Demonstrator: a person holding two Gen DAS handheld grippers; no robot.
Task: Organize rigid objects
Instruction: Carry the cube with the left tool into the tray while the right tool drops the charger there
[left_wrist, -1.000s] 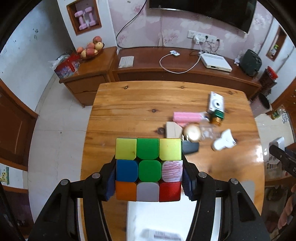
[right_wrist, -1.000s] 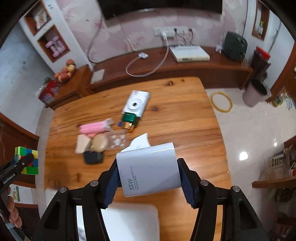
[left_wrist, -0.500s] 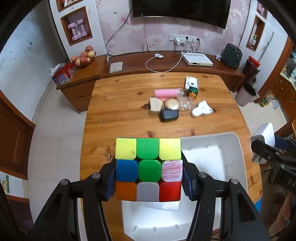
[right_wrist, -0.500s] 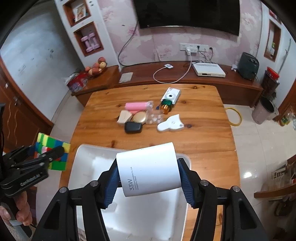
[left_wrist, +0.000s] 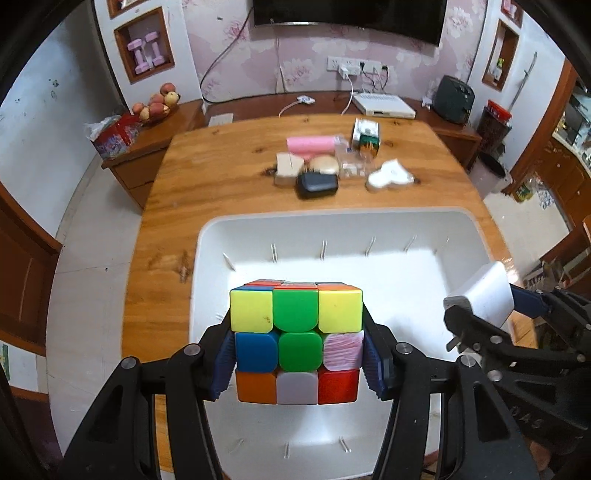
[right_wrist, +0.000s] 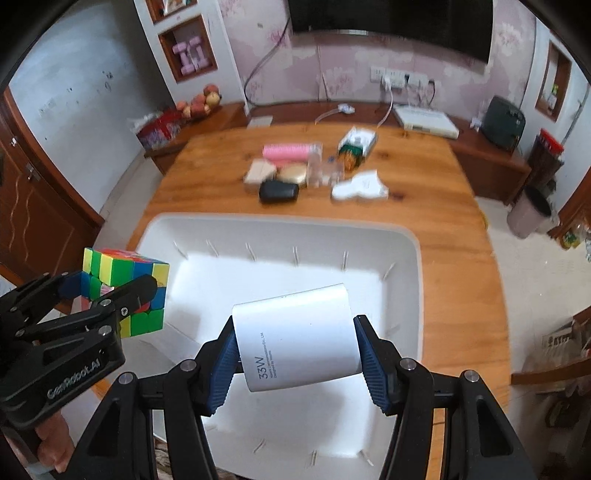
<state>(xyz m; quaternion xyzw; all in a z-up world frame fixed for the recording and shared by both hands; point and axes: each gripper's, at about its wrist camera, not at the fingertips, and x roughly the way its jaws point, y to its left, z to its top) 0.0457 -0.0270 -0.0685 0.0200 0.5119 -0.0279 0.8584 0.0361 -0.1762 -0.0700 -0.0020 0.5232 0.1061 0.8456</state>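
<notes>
My left gripper (left_wrist: 298, 354) is shut on a multicoloured puzzle cube (left_wrist: 295, 343) and holds it above the left part of a white bin (left_wrist: 332, 229). My right gripper (right_wrist: 297, 354) is shut on a white 33W charger (right_wrist: 299, 339) above the same bin (right_wrist: 280, 236). The charger also shows in the left wrist view (left_wrist: 484, 295), over the bin's right rim. The cube also shows in the right wrist view (right_wrist: 125, 284), over the bin's left rim. The bin's floor looks bare.
The bin stands on a wooden table (left_wrist: 221, 177). Beyond it lie a pink roll (left_wrist: 310, 144), a black case (left_wrist: 317, 185), a tan box (left_wrist: 289, 166), a white device (left_wrist: 391, 177) and a white-green pack (left_wrist: 365, 134). A low cabinet (right_wrist: 480, 147) lines the wall.
Both grippers have pulled back from the cluster of items and now hang over the white bin, which has come fully into view. Both keep their hold.
</notes>
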